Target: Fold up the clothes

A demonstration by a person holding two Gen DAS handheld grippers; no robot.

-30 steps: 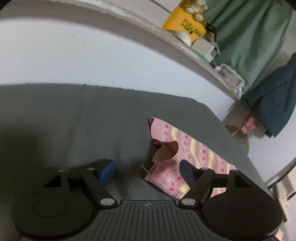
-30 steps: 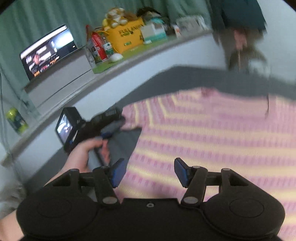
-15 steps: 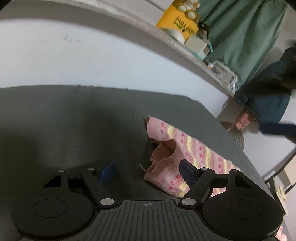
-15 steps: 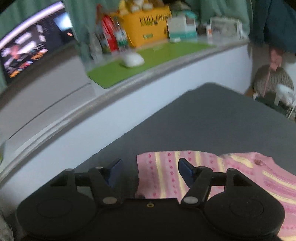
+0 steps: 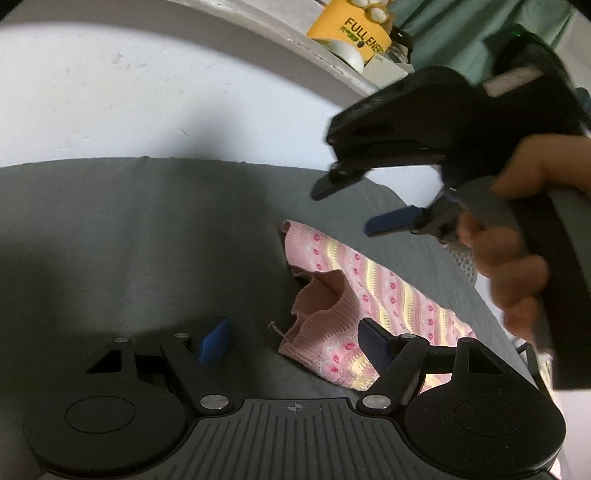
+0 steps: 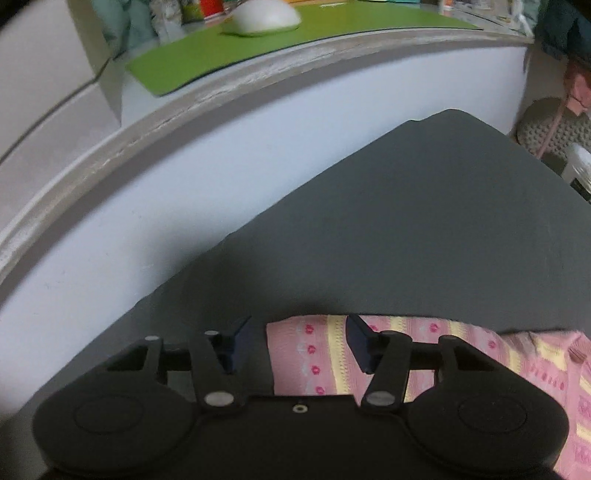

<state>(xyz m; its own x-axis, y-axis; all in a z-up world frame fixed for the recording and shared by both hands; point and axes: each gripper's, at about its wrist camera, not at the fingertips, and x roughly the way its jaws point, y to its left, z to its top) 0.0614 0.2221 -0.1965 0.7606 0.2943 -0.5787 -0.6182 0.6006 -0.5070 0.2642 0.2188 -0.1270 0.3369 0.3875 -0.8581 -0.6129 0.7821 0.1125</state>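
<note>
My left fingers (image 5: pixel 291 341) are spread apart, low over the grey sheet (image 5: pixel 129 240), with the pink knit (image 5: pixel 354 291) partly between them: its ribbed edge lies just ahead of my right-hand pad (image 5: pixel 373 341), the left-hand pad (image 5: pixel 214 341) over bare sheet. The knit lies flat with one part folded back on itself, its long axis running from the far corner by the sheet's edge toward my lower right. My right fingers (image 6: pixel 299 343) are also apart, hovering over the knit's (image 6: pixel 306 354) far end, its edge between the pads. From the left wrist I see my right hand (image 5: pixel 517 251) gripping its tool above the knit. On the ledge behind stand a yellow box (image 5: pixel 351 33), whose contents I cannot make out, and a white mouse (image 6: pixel 264 16) on a green mat (image 6: pixel 258 48).
</note>
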